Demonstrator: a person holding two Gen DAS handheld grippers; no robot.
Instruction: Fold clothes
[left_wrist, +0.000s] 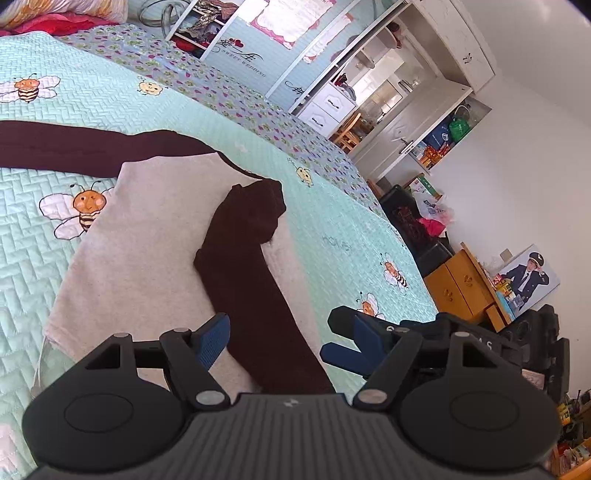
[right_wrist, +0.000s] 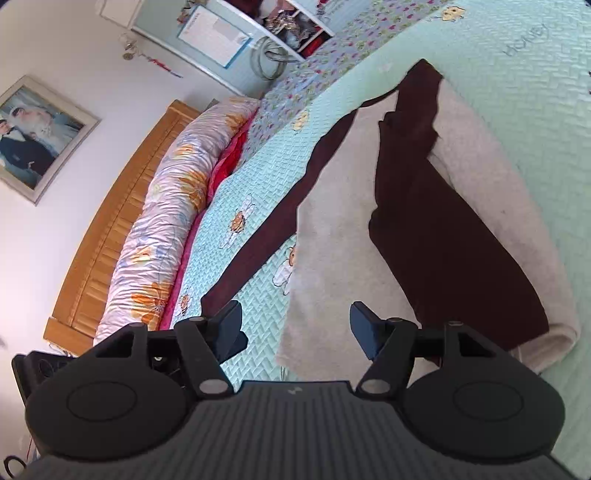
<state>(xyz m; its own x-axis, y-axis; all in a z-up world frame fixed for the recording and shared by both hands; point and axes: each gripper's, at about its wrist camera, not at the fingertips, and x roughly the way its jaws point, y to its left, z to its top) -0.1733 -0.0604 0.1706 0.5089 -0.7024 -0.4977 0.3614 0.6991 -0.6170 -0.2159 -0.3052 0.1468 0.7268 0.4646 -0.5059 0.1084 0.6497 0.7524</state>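
We see a shirt (left_wrist: 147, 236) lying flat on a mint bee-print quilt (left_wrist: 44, 258). Its body is pale grey; its sleeves are dark maroon. One sleeve (left_wrist: 255, 280) is folded across the body, the other (left_wrist: 74, 147) stretches outward. Our left gripper (left_wrist: 284, 339) and right gripper (right_wrist: 295, 328) hover above it, both wide open, holding nothing.

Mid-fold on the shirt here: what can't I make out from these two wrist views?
- Shirt hem: left wrist view, hidden behind the left tongs.
- Spread sleeve end: left wrist view, cut off by the picture's left edge.
- Same sleeve's end: right wrist view, hidden behind the right tongs.
- Shirt front: face down or folded under, unseen in both.
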